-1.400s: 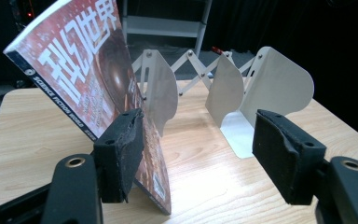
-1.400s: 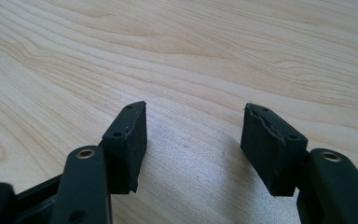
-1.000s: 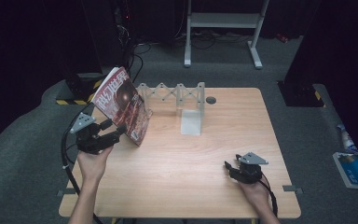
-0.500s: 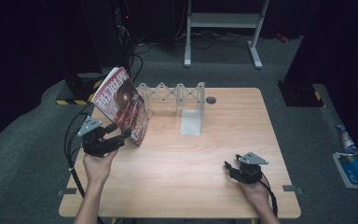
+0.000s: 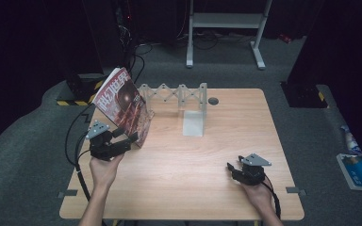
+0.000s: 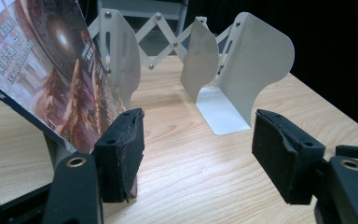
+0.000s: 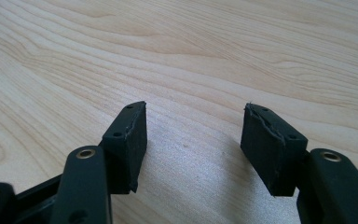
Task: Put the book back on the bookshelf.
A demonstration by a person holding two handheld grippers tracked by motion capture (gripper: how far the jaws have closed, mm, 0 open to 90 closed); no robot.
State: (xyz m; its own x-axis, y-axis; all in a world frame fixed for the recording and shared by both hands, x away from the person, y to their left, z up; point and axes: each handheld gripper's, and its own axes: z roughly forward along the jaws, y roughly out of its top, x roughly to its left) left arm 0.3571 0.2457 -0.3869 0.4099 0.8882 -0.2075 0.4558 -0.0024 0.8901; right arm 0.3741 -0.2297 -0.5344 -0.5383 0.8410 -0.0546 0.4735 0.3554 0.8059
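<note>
- Left tool [image 5: 128, 140] hangs at the near left of the worktop [image 5: 207, 188], its jaws wide apart with nothing between them; in the left gripper view its left pad [image 6: 121, 151] sits just beside the lower edge of the magazine [image 6: 51, 74], whether touching I cannot tell.
- That magazine stands tilted at the left end of the white folding book rack [image 5: 179, 96], leaning on one of its plates.
- Rack plates [image 6: 261, 60] stand upright on the wood, beyond the left tool.
- Right tool [image 5: 232, 169] rests low over bare wood at the near right, jaws apart and empty, well away from the magazine.
</note>
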